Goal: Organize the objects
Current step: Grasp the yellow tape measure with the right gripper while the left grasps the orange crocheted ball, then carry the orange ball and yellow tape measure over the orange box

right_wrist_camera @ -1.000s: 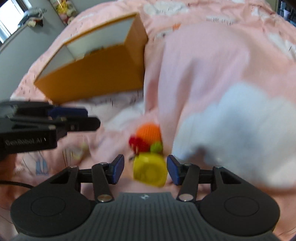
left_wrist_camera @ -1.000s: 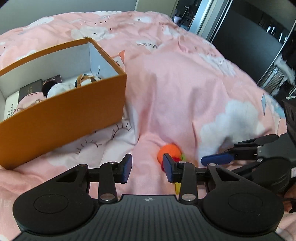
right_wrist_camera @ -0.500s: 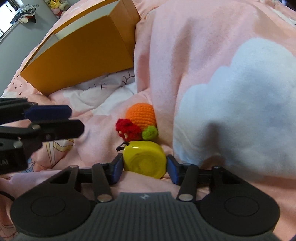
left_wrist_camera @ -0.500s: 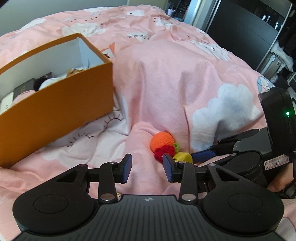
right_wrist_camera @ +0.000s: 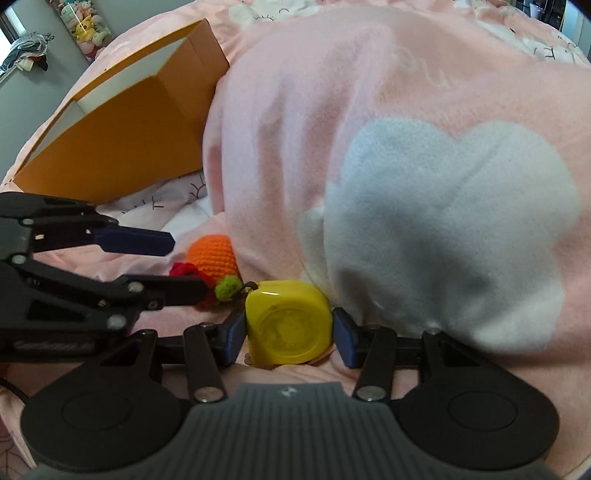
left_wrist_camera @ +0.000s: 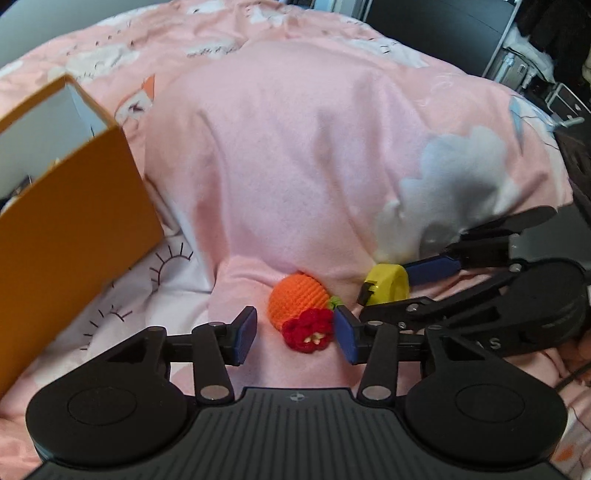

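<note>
An orange crocheted toy (left_wrist_camera: pixel 297 295) with a red flower (left_wrist_camera: pixel 308 329) and a green bit lies on the pink blanket; it also shows in the right wrist view (right_wrist_camera: pixel 213 258). My left gripper (left_wrist_camera: pixel 293 334) is open with the flower end between its fingertips. A yellow tape measure (right_wrist_camera: pixel 288 326) lies just right of the toy; it also shows in the left wrist view (left_wrist_camera: pixel 388 284). My right gripper (right_wrist_camera: pixel 288 334) is open around the tape measure, its pads close to both sides. The orange box (left_wrist_camera: pixel 70 229) stands to the left.
A raised fold of pink blanket with a white cloud print (right_wrist_camera: pixel 443 221) rises right behind the toy and tape measure. The box (right_wrist_camera: pixel 122 144) holds several items, mostly hidden. Dark furniture (left_wrist_camera: pixel 443 33) stands beyond the bed.
My left gripper has moved forward and right so the toy's flower end lies between its fingers. My right gripper has closed in around the tape measure. The box has slid left in view.
</note>
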`<move>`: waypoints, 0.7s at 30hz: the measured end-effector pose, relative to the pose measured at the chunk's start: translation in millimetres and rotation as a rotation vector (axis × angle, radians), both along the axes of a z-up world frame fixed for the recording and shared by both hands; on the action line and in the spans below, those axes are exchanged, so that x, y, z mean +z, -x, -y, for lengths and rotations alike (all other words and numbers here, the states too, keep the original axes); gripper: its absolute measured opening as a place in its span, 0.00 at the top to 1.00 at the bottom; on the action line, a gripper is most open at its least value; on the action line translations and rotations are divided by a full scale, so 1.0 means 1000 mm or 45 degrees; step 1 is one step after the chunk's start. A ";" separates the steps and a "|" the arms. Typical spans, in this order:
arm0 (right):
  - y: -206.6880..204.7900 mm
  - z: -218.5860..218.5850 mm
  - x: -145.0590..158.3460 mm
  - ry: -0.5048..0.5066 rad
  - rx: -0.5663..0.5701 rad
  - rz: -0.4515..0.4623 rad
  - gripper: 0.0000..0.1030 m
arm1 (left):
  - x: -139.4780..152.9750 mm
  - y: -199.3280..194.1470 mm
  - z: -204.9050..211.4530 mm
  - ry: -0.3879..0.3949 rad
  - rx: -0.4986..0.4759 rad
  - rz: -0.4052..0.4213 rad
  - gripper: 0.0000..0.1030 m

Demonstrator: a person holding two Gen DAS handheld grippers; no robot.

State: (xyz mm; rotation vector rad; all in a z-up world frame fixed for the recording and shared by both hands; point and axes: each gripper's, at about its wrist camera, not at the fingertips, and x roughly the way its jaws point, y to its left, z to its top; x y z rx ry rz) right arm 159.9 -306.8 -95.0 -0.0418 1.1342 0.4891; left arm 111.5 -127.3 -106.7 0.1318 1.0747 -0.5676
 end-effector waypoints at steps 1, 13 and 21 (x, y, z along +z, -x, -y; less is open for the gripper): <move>-0.001 0.001 -0.001 -0.006 0.000 -0.004 0.50 | -0.002 -0.003 -0.003 0.031 0.014 -0.015 0.46; -0.002 0.005 -0.004 -0.024 0.006 -0.031 0.50 | -0.029 -0.020 -0.004 0.164 0.096 -0.132 0.50; 0.005 0.001 0.005 -0.038 0.006 -0.013 0.50 | -0.005 -0.001 -0.020 0.203 0.133 -0.024 0.52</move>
